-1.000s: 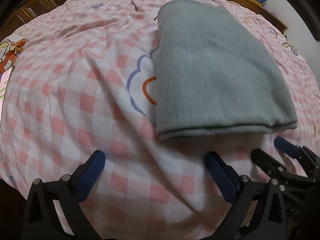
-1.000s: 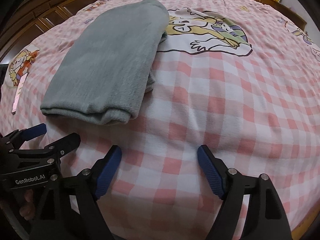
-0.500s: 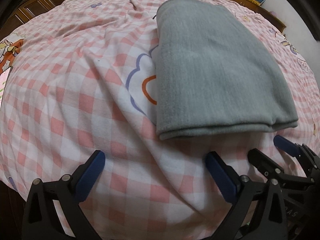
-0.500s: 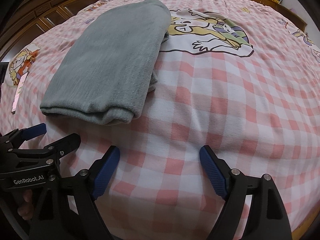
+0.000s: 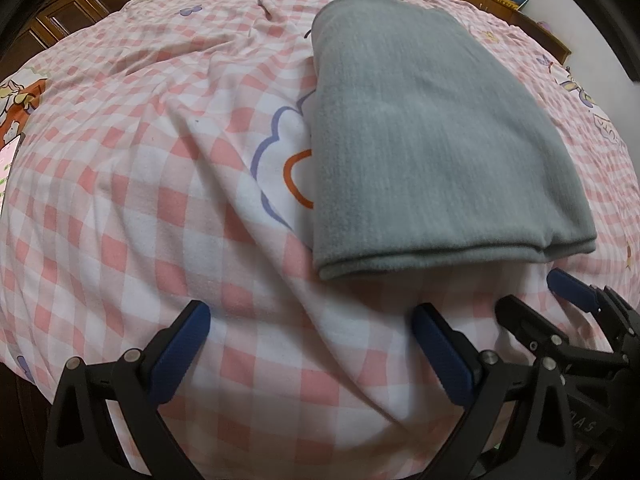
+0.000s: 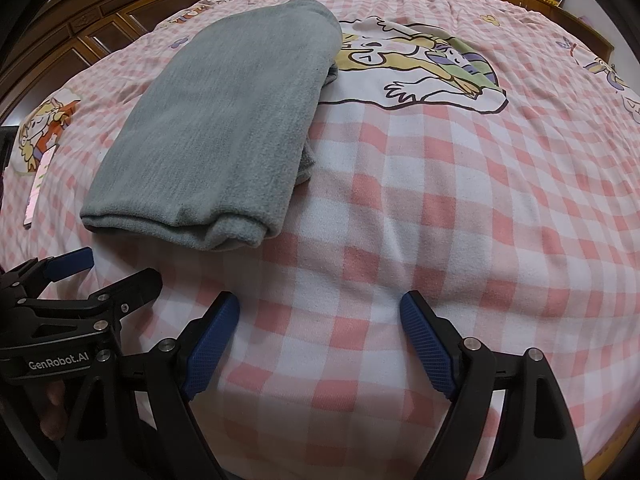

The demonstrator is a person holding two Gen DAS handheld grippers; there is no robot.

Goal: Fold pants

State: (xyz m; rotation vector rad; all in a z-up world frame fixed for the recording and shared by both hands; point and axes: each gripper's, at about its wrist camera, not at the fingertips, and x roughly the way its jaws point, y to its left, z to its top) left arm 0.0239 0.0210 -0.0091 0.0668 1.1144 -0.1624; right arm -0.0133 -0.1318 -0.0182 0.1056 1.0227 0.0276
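The pants (image 5: 432,136) lie folded in a long grey strip on the bedspread (image 5: 132,200), unmoved over the last second, while the left gripper (image 5: 308,332) and right gripper (image 6: 320,320) still gape wide and empty just short of the near hem, so another fold looks due.

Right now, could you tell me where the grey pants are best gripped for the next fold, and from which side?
I would take the grey pants by the near short edge, coming in low from the front. That edge faces both open grippers, left gripper and right gripper, and its stacked layers stand slightly proud of the checked bedspread, so each could probably pinch one near corner.
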